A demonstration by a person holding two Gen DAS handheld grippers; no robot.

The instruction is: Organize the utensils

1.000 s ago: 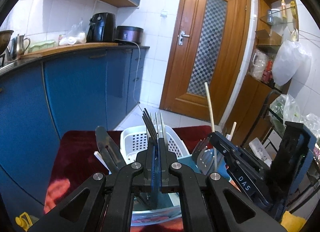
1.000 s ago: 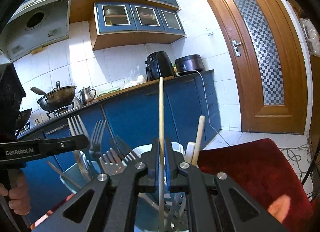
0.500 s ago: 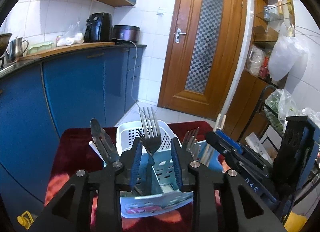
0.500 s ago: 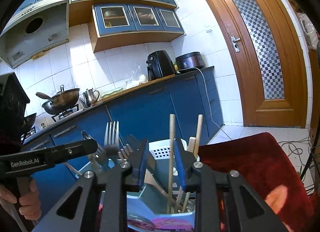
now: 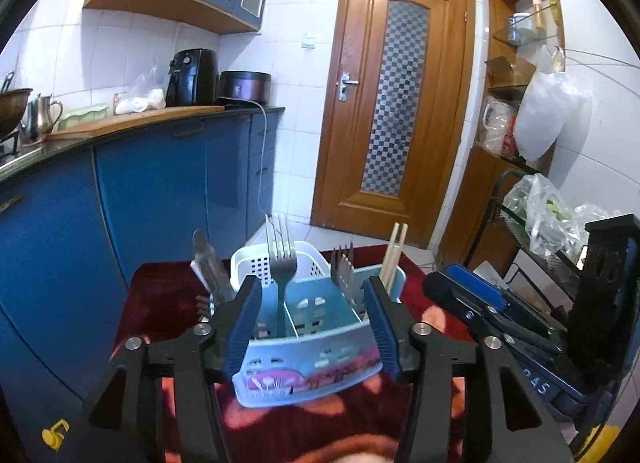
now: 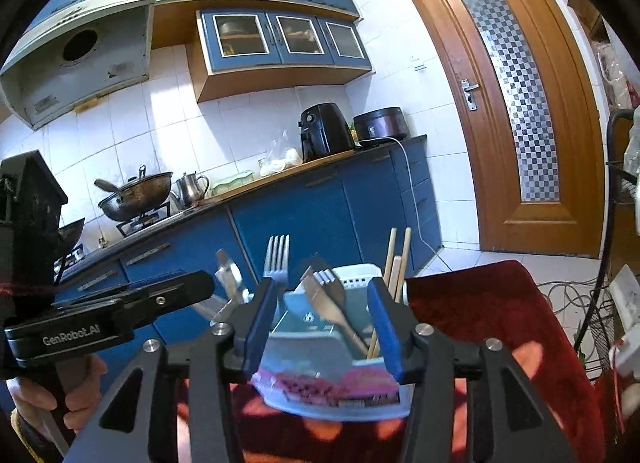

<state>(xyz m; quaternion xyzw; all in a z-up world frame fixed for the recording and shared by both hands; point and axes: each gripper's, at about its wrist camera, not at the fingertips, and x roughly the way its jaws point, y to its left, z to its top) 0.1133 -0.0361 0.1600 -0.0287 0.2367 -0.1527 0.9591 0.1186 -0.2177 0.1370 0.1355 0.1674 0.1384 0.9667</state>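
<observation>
On the red-clothed bench [image 5: 160,303], the caddy [image 5: 312,363] holds fork [image 5: 282,263] and chopsticks [image 6: 400,259]; both tools, left [image 5: 312,327] and right [image 6: 322,327], are opening empty, so fetching another utensil seems next.

caddy [image 5: 308,367]: pale blue, pink and purple print along the front
basket [image 5: 256,263]: white
cloth [image 5: 160,303]: dark red with orange patches
cabinets [image 5: 160,191]: blue
door [image 5: 396,103]: brown wood, checkered glass pane
wall [image 6: 168,111]: white tiles
pads [image 5: 244,323]: blue, on black jaws
chopsticks [image 6: 400,259]: light wood
fork [image 5: 282,259]: silver
</observation>
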